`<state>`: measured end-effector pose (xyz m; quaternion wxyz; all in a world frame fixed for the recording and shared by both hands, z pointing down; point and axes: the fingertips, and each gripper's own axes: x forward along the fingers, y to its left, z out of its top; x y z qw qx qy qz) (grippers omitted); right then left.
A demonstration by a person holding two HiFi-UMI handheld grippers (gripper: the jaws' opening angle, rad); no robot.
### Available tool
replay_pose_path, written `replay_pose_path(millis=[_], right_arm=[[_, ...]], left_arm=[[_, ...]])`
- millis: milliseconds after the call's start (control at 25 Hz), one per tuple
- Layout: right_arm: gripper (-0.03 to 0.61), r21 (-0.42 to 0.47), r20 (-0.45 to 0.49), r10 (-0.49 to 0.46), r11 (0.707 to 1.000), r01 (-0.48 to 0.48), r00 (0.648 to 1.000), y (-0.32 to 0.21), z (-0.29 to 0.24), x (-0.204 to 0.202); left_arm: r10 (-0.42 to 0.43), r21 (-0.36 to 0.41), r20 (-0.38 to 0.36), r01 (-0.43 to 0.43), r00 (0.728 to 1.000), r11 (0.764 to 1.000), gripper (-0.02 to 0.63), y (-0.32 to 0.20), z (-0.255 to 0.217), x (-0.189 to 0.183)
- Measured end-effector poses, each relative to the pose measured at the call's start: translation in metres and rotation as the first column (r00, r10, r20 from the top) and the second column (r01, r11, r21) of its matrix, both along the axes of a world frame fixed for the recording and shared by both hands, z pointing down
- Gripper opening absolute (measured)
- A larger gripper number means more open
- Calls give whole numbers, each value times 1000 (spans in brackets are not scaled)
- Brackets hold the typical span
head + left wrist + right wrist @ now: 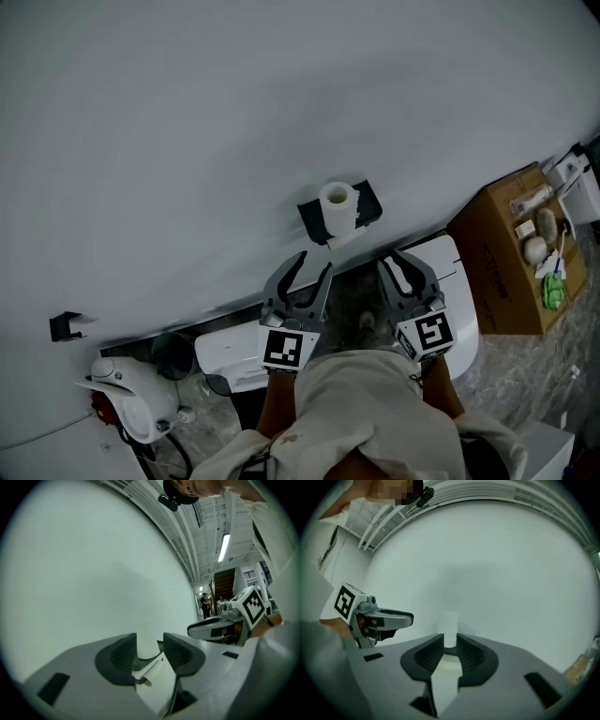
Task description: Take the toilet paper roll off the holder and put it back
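The white toilet paper roll [337,204] sits on its black holder [371,209] on the white wall. Both grippers hang just below it, pointing up at it, and neither touches it. My left gripper [313,264] is below and left of the roll, open by a small gap with nothing between the pads. In the left gripper view the roll [146,643] shows through that gap, some way off. My right gripper [401,262] is below and right of the roll, its jaws only narrowly apart and empty. The roll [451,628] stands beyond its pads [471,656].
A brown cardboard box [502,262] with small items on top stands at the right. A white toilet tank [234,358] lies under the grippers. At the lower left is a white appliance [131,394]. A small black hook [64,325] sticks out of the wall at the left.
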<state>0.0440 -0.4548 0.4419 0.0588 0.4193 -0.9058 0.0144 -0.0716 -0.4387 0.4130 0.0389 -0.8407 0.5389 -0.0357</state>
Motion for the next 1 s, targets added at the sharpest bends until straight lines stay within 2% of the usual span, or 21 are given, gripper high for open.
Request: replay_pose_path(millis=[560, 1000], right_arm=[[78, -4, 25, -123, 992, 123, 992, -48, -3, -4], [78, -26, 25, -177, 984, 178, 984, -61, 3, -4]], left_arm=[[-77, -22, -5, 77, 997, 997, 190, -42, 1, 10], [-100, -63, -26, 98, 995, 993, 247, -60, 7, 15]])
